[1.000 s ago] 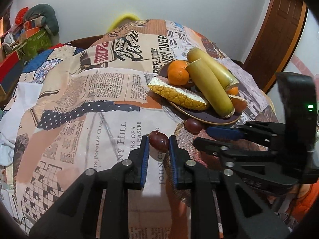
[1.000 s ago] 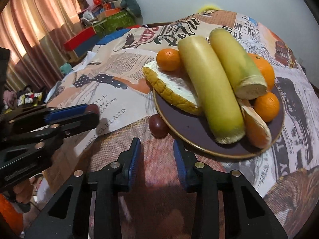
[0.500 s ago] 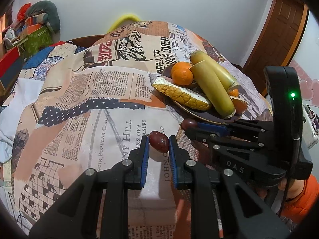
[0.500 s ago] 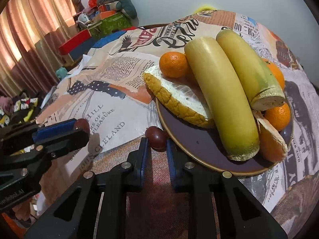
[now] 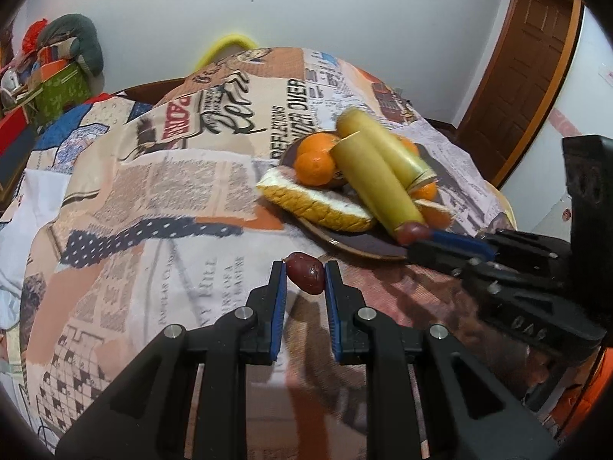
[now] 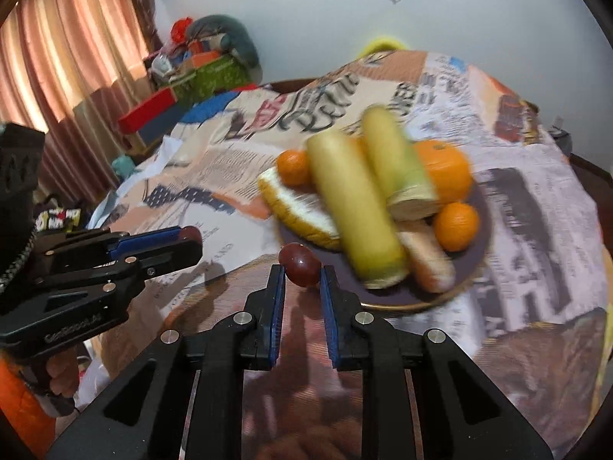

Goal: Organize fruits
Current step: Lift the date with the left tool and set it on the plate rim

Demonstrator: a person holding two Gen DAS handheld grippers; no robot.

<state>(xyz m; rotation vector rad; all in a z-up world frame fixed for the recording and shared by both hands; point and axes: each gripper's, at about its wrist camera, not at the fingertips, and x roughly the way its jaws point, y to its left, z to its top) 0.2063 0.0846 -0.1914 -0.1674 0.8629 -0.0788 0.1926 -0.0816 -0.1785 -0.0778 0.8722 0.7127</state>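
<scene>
Both jaws clamped on a date each, left gripper (image 5: 305, 278) and right gripper (image 6: 301, 270); I'd lower gently onto the plate (image 6: 469, 268), near side.

Black gripper (image 5: 305, 268) w/ blue pads, silver screws.

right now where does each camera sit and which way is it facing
Left wrist: sits on the left claw, looking along its fingers across the table at the plate; it grips a date, and the right claw shows at right.
Right wrist: sits on the right claw, facing the plate from nearer; it grips a second date, with the left claw and a hand at left.
Shared: plate, fruit, tablecloth, each other's claw.
</scene>
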